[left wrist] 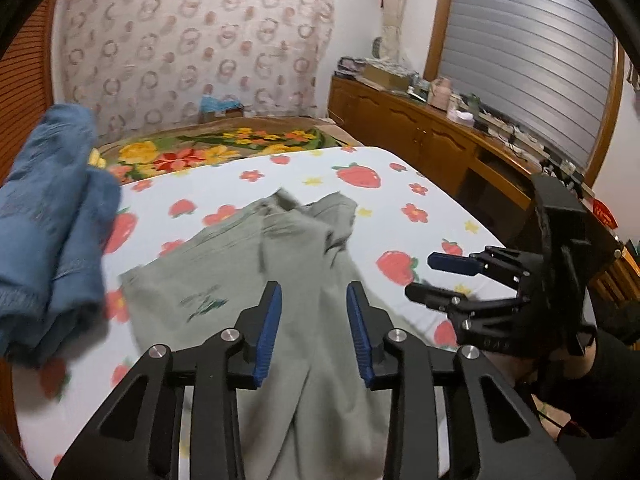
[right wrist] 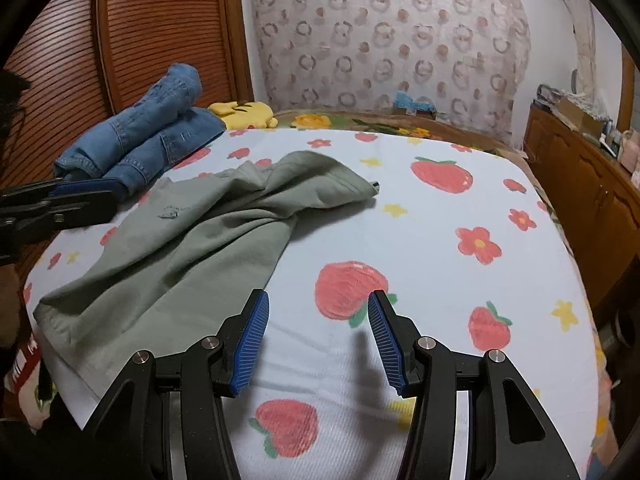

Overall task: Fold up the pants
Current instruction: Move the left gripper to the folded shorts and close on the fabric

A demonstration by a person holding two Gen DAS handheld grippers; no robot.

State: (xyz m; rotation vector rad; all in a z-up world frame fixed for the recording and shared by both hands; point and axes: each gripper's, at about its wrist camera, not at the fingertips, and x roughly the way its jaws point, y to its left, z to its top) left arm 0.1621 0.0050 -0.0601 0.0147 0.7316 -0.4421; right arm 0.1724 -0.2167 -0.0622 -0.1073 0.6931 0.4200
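Grey-green pants lie crumpled on the strawberry-print bed sheet, legs trailing toward the near edge. My left gripper hovers over the pants with its blue pads apart and nothing pinched between them. From the right wrist view the pants spread across the left half of the sheet. My right gripper stands open above bare sheet just right of the pants' leg, touching no cloth. Each gripper shows in the other's view: the right gripper at the right, the left gripper at the left edge.
Folded blue jeans sit at the sheet's far left, blurred and close in the left wrist view as the jeans. A yellow plush lies behind them. A wooden sideboard with clutter runs along the right. A flowered blanket covers the far end.
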